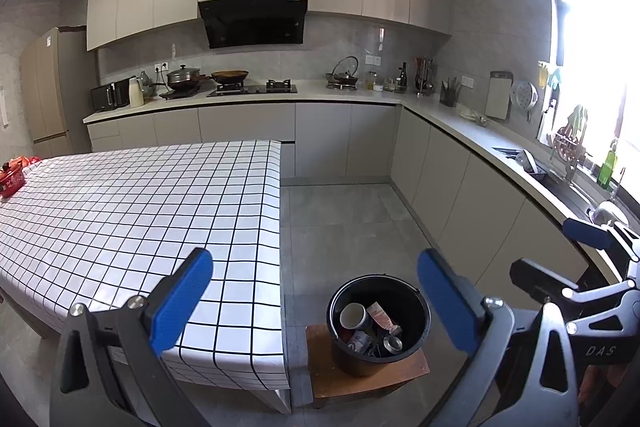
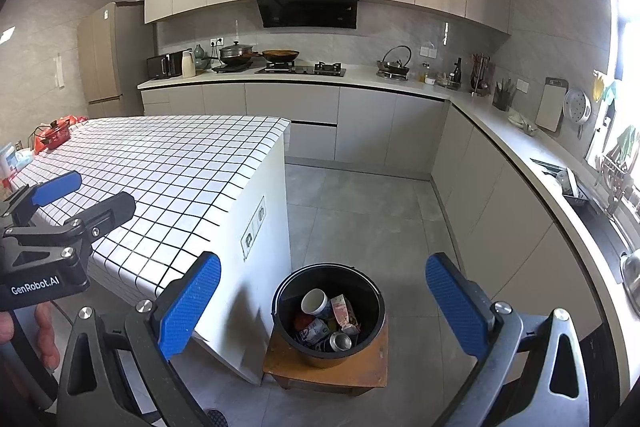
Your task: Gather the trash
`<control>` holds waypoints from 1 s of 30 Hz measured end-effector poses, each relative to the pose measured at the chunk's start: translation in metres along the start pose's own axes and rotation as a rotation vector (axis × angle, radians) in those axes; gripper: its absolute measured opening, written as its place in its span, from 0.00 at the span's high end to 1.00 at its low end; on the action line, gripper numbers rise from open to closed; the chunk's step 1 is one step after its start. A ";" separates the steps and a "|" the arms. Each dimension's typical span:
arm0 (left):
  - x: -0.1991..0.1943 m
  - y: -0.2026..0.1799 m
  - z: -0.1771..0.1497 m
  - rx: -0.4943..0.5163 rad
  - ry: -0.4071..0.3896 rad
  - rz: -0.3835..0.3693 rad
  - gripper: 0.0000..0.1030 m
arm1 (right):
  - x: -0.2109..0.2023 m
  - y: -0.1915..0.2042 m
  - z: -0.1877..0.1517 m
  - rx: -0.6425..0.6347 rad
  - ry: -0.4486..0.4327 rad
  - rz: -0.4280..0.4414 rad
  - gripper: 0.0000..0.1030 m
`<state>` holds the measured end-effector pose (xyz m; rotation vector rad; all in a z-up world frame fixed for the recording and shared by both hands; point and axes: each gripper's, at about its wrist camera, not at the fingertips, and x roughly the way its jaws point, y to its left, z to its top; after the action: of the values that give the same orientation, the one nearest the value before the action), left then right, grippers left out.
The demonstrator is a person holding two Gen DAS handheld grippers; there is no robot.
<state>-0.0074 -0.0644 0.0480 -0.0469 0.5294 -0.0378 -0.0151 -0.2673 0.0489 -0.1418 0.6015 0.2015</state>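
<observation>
At the bottom centre of both views we're hovering over the black bucket (image 2: 328,311), trash already lying inside, with the left tool (image 1: 314,301) and right tool (image 2: 322,301) both spread apart and empty. Looks like we're wrapping up; next we're probably scanning the checkered surface (image 1: 120,203) for leftovers.

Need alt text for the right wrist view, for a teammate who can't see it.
Open right gripper hangs empty above a black bucket of trash, cup and can inside, on a wooden stool beside a checked table. Left gripper is at the left edge.
</observation>
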 end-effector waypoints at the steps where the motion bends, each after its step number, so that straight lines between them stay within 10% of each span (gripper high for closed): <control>1: 0.000 -0.001 0.000 0.001 0.001 -0.002 0.00 | 0.000 -0.001 0.000 0.000 0.001 0.000 0.00; 30: 0.003 -0.005 0.001 0.009 -0.003 -0.006 0.00 | 0.003 -0.007 0.000 0.002 -0.017 0.004 0.00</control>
<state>-0.0051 -0.0695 0.0474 -0.0401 0.5259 -0.0457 -0.0113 -0.2738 0.0481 -0.1367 0.5853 0.2055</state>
